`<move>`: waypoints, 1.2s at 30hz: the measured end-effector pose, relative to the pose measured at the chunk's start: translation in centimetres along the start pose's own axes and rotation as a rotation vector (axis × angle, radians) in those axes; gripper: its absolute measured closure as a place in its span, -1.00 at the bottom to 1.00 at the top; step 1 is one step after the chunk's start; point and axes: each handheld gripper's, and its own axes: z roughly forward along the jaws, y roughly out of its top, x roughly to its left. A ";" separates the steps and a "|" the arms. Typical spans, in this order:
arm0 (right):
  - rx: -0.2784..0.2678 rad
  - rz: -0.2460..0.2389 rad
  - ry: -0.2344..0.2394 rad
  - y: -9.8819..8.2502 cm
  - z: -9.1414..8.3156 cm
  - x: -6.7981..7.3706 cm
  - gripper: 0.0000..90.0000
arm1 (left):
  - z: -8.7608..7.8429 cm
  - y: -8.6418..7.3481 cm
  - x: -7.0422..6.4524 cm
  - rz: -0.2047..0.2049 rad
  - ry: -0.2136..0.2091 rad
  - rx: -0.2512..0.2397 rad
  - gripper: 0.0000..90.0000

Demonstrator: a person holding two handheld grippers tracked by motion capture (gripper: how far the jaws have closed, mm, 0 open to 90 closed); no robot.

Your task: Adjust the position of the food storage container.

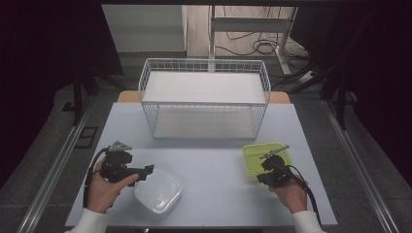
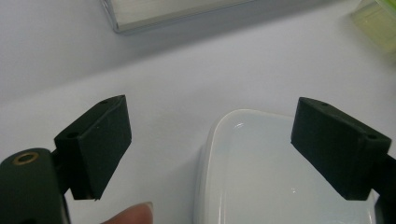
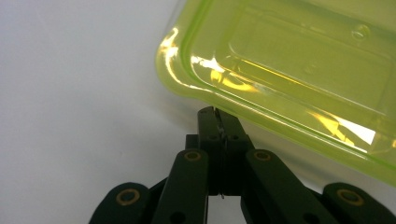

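On the pale worktop (image 1: 214, 160), right gripper (image 3: 218, 114) jaws pinch the green lid's (image 3: 299, 70) rim; keep it level toward the clear container (image 1: 158, 191), left gripper (image 2: 210, 149) jaws wide.

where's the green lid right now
In the high view the green lid lies front right on the table, at the right tool, before the wire basket.

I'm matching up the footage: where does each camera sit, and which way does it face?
High view: above the table's near side, facing forward and down on the wire basket; both hands and forearms show.
Left gripper view: on the left hand-held gripper, looking along its open jaws at the white container; a fingertip shows.
Right gripper view: on the right hand-held gripper, jaws shut, facing the green lid.
All three views show the green lid.
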 end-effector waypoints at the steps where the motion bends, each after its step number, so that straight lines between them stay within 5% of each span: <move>1: -0.005 -0.004 -0.001 0.1 0.0 0.0 0.98 | -0.1 0.0 0.0 0.000 0.000 -0.001 -0.73; 8: -0.034 0.010 0.051 -0.5 -1.8 -0.7 0.98 | -0.3 0.0 0.3 -0.009 0.007 -0.013 -0.74; 12: -0.074 0.020 0.074 -1.2 -3.9 -2.2 0.97 | -0.5 -0.1 0.4 -0.011 0.010 -0.016 -0.74; 13: -0.124 0.062 0.066 -1.8 -5.0 -3.7 0.97 | -0.5 -0.1 0.5 -0.014 0.012 -0.018 -0.74; 14: -0.124 0.062 0.066 -1.8 -5.0 -3.7 0.97 | -0.5 -0.1 0.5 -0.014 0.012 -0.018 -0.74; 17: -0.186 0.159 -0.010 -2.9 -5.9 -6.8 0.97 | -0.3 0.0 0.5 -0.014 0.016 -0.018 -0.74; 23: -0.231 0.268 -0.139 -4.0 -5.7 -10.1 0.98 | -0.2 0.0 0.5 -0.014 0.017 -0.011 -0.74; 29: -0.223 0.278 -0.194 -3.4 -4.3 -11.9 0.98 | -0.1 0.0 0.4 -0.016 0.021 -0.006 -0.74; 36: -0.159 0.198 -0.221 -1.4 -2.1 -12.2 0.98 | -0.2 0.0 0.4 -0.019 0.028 -0.007 -0.74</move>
